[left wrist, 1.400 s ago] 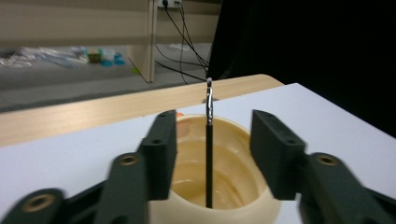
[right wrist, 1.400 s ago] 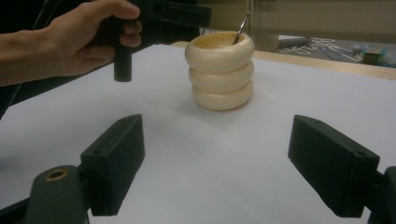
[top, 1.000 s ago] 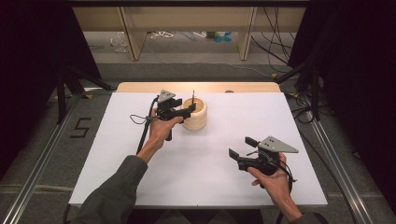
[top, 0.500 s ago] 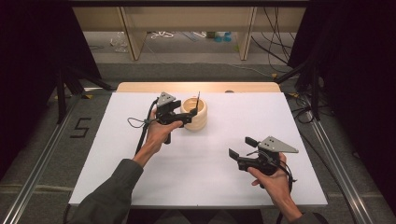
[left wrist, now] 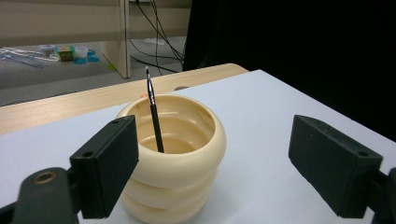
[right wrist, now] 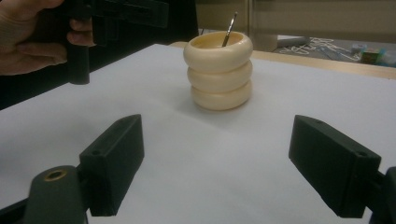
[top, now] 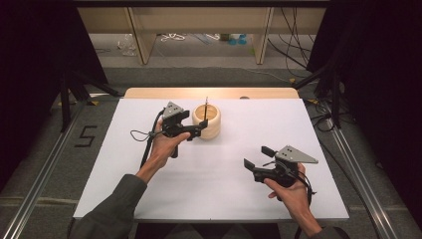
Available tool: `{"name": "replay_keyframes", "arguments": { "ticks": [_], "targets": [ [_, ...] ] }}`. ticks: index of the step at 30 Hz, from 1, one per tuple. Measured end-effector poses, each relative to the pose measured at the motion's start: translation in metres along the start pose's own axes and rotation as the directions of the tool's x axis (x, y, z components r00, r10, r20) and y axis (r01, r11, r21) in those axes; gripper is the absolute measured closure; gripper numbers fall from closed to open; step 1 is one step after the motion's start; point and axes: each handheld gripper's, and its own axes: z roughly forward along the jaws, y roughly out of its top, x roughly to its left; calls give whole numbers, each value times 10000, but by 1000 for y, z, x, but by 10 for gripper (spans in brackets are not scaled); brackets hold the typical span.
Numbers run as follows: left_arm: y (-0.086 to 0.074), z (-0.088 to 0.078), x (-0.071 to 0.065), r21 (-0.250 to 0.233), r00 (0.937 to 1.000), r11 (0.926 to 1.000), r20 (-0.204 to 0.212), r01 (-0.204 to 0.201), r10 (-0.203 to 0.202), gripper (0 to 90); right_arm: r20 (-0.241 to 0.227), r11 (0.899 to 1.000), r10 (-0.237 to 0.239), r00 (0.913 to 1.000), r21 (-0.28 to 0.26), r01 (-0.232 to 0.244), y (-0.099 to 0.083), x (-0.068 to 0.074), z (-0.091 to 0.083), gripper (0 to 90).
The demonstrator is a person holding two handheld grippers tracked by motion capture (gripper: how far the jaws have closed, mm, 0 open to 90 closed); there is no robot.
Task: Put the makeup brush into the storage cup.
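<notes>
The left gripper [top: 197,131] has just been opening its jaws, which now stand wide with nothing between them. Earlier they closed on the pen [top: 206,108]; now the pen stands free in the cup [top: 213,122], leaning on the rim, just ahead of the jaws. The gripper has drawn back slightly from the cup.

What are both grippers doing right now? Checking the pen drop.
Left gripper: open, just been opening, beside the cream holder, holding nothing.
Right gripper: open, empty.
</notes>
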Motion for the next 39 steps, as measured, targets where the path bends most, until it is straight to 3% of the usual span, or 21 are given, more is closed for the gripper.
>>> {"name": "replay_keyframes", "arguments": {
  "ticks": [8, 39],
  "targets": [
    [-5, -7, -1, -92, 9998, 9998, 89, 170, -170, 153, -7, 10000, -20, 10000, -10, 20, 0, 0, 0, 191],
    [-21, -40, -19, -191, 9987, 9996, 448, -229, 238, 154, 166, 10000, -84, 9998, -12, 84, 0, 0, -1, 188]
  ]
}}
